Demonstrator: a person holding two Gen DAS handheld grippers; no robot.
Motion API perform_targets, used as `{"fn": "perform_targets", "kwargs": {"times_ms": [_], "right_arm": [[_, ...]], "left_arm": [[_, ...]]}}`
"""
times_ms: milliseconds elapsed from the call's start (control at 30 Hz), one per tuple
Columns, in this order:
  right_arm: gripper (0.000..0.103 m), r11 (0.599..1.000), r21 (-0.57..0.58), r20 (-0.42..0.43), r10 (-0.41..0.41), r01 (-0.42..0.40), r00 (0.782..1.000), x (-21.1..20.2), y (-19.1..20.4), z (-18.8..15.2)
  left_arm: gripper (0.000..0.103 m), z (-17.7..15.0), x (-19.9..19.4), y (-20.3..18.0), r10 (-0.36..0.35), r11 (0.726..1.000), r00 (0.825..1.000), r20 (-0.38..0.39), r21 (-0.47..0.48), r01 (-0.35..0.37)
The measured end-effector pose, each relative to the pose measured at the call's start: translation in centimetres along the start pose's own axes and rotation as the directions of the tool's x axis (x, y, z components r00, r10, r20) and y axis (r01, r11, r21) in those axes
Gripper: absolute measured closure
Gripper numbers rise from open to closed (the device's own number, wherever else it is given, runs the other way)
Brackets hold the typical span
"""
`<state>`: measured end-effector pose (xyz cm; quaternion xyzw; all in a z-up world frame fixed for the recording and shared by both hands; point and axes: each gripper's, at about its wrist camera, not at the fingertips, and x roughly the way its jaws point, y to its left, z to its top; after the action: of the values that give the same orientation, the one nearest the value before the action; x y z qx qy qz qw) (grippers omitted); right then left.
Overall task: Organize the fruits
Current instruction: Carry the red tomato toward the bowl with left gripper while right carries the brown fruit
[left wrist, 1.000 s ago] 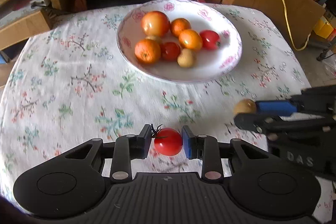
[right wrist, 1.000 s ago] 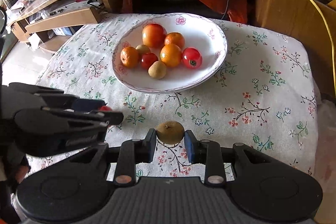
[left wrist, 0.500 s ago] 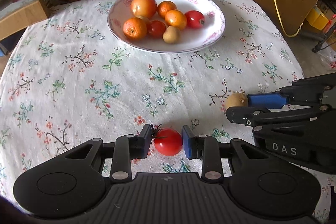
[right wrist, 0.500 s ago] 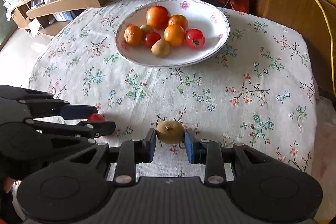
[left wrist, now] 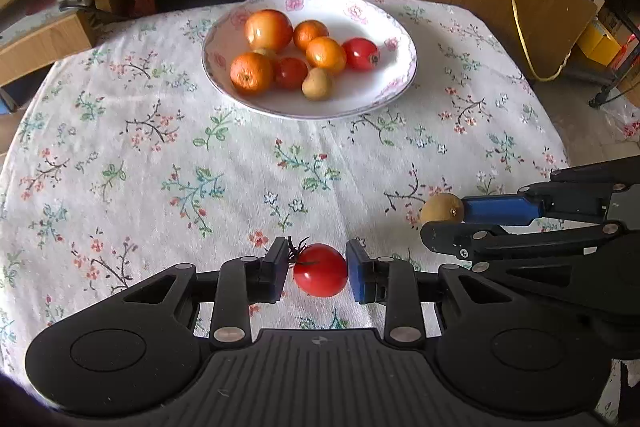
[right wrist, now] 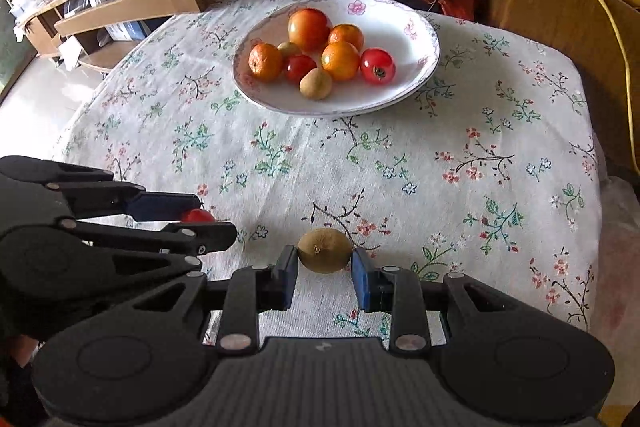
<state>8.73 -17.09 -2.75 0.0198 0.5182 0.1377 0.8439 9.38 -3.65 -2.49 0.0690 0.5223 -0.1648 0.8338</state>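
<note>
**Both grippers loaded; eight fruits in bowl**

Left gripper (left wrist: 318, 269): pads closed on one red tomato (left wrist: 320, 270), dark stem toward the left pad. Right gripper (right wrist: 325, 267): pads closed on one brown kiwi (right wrist: 325, 249). Both are over the near part of the table (right wrist: 460, 155), floral cloth; whether either fruit touches the cloth cannot be told.

One white bowl (right wrist: 420, 39) with pink flower rim sits at the far edge, centre. Count inside: one large orange-red fruit (right wrist: 309, 29), three oranges (right wrist: 340, 61), two tomatoes (right wrist: 377, 65), one kiwi (right wrist: 316, 83), plus one small greenish fruit (right wrist: 289, 48), mostly hidden. Total eight.

Fruits loose on the cloth: zero seen. One yellow cable (right wrist: 616, 39) runs past the right edge.
</note>
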Motion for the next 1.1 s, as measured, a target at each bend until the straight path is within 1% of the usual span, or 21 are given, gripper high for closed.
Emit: {"fn": "perform_targets", "kwargs": {"times_ms": [367,567,1100], "right_arm": [[0.072,1.0,0.012,0.034,0.005,-0.006,0.999,-0.8,-0.1,1.1],[0.072,1.0,0.019,0.071,-0.008,0.006,0.997,-1.3,-0.5,2.2],[0.072,0.999,0.042,0.126,-0.016,0.011,0.992,-2.0,-0.7,4.2]], "left_arm": [[0.066,1.7,-0.8,-0.3,0.018,1.0,0.999,0.049,-0.004,-0.017],[0.066,2.7,-1.3,-0.1,0.017,1.0,0.997,0.08,-0.018,-0.015],[0.066,4.8,-1.8,0.2,0.036,0.999,0.991,0.128,-0.015,-0.035]]}}
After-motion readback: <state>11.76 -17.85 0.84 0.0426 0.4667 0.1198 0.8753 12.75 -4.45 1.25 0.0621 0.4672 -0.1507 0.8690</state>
